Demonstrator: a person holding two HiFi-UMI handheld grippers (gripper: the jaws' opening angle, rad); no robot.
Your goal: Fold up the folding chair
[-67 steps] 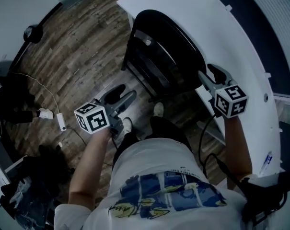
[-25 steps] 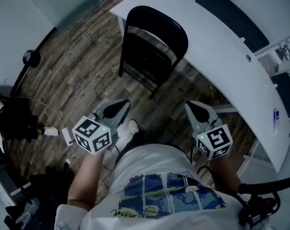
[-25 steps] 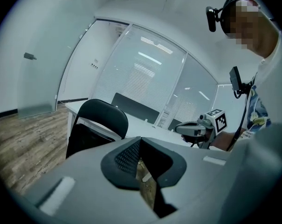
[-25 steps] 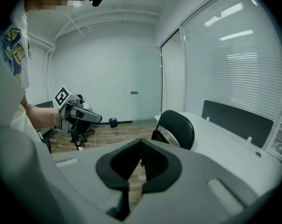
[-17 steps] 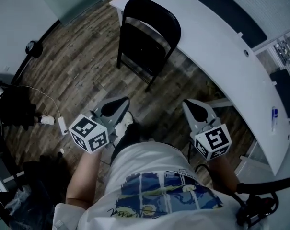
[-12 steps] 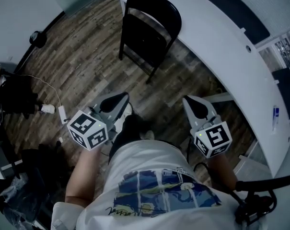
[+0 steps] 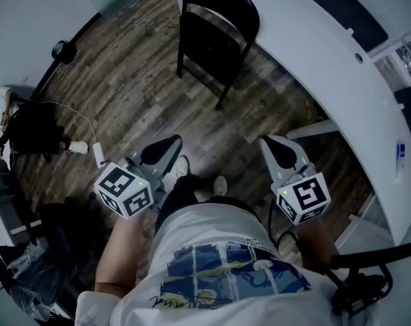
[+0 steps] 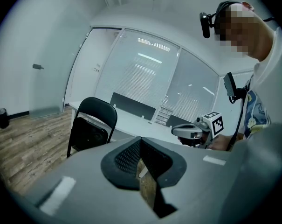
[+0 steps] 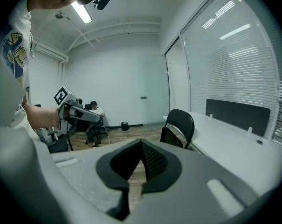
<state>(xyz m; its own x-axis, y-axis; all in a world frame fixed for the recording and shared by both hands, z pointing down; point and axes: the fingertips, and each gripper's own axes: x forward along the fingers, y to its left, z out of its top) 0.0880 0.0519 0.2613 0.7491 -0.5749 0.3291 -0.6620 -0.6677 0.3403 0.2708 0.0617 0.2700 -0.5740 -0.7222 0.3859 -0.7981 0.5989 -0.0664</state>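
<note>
Both sets of jaws closed and empty, left gripper (image 7: 162, 148), right gripper (image 7: 278, 148), wood-plank floor (image 7: 123, 66), folding chair (image 7: 215, 19) beside white desk (image 7: 314, 53)

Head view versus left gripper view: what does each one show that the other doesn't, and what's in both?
Only the head view shows the person's shoes and the white cable lying on the floor. Only the left gripper view shows the camera worn on the person's head and the ceiling of the room. Both show the black folding chair standing beside the white desk, the wood floor and the right gripper.
</note>
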